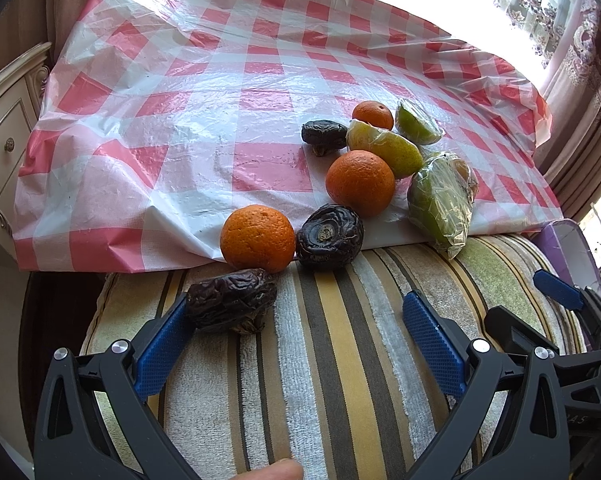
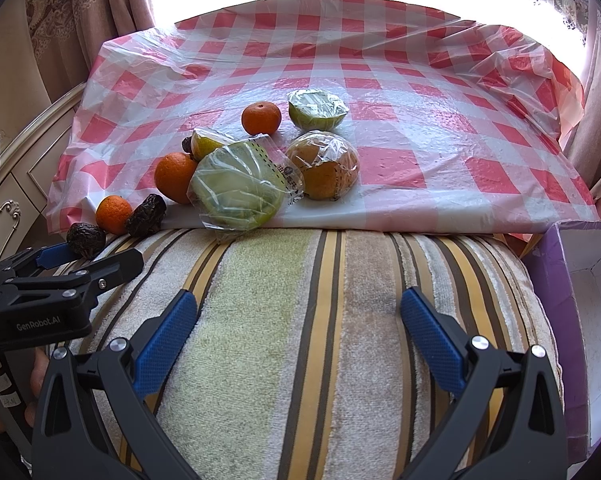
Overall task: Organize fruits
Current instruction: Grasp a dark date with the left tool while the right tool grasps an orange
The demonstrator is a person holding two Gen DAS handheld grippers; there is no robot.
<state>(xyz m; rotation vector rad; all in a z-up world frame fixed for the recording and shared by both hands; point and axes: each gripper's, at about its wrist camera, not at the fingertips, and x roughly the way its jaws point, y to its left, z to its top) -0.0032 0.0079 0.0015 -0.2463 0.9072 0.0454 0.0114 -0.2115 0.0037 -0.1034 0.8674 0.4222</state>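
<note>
Fruits sit clustered at the near edge of a red/white checked plastic cloth point(image 2: 380, 92), spilling onto a striped towel-covered cushion point(image 2: 300, 320).

Oranges: 3, bright, pebbled skin – one at the cloth edge point(image 1: 258, 237), one mid-cluster point(image 1: 360, 182), a smaller one at the back point(image 1: 372, 115).

Dark wrinkled fruits: 3 – one on the cushion point(image 1: 230, 300) touching the left gripper's point(image 1: 296, 322) left pad, one point(image 1: 329, 236) just beside the near orange, one at the back point(image 1: 323, 133).

Green/yellow cut pcs in clear wrap: a big green one point(image 2: 238, 192) overhanging the cloth edge, a brownish one point(image 2: 323, 164) beside it, a green half point(image 2: 317, 109) behind, plus a yellow-green wedge point(image 1: 384, 148).

Left jaws wide open, gripping nothing; the wrinkled fruit lies against one pad only. Right gripper point(image 2: 298, 318) jaws wide open w/ nothing between, over bare cushion. A purple-edged box point(image 2: 560, 280) stands at the right of the cushion; a cream drawer unit point(image 1: 4, 120) at left.
</note>
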